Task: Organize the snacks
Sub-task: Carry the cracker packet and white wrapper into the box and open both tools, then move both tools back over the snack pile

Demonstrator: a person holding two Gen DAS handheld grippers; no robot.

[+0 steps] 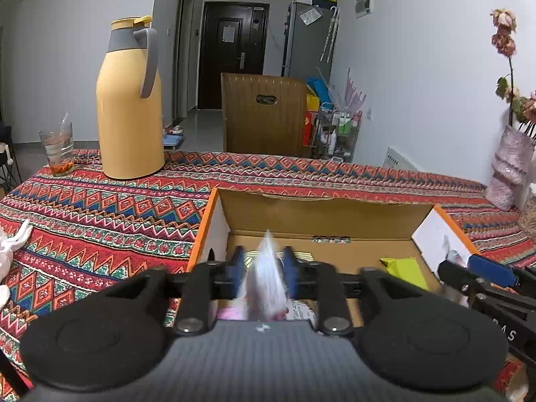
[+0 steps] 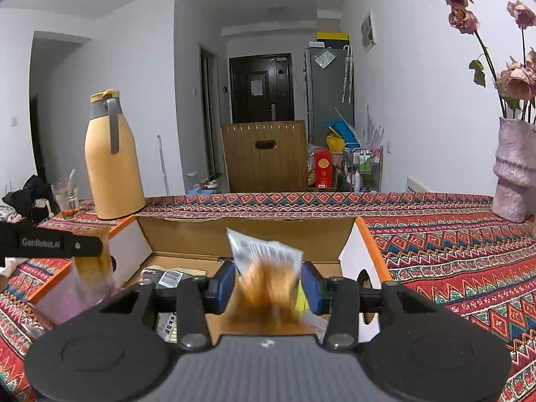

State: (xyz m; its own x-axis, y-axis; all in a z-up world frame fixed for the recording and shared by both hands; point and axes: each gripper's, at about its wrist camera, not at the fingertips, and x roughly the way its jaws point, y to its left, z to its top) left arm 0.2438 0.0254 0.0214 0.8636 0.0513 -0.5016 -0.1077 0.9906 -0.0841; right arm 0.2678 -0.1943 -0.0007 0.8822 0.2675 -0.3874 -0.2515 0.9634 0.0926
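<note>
Snacks are going into box (image 1: 321,214), an open cardboard one with orange edges sitting on patterned cloth (image 1: 100,207). Left gripper (image 1: 264,266) is hanging over box's left part with a pale pink-white packet (image 1: 266,284) between its blue pads (image 1: 238,264); jaws are standing part open, packet is blurred, and pads are looking slack on it, with a gap at each side. Right gripper (image 2: 269,286) is hanging over box's right part, jaws also part open, with a clear packet (image 2: 268,274) of brown snack between pads (image 2: 225,283), blurred too, not squeezed. Inside box, a yellow-green packet (image 1: 405,268) is lying at right and a dark barcode packet (image 2: 167,278) at left. Yellow flask (image 1: 129,100) and glass (image 1: 60,149) are standing on cloth behind box at left, pink vase (image 2: 514,174) far right.
</note>
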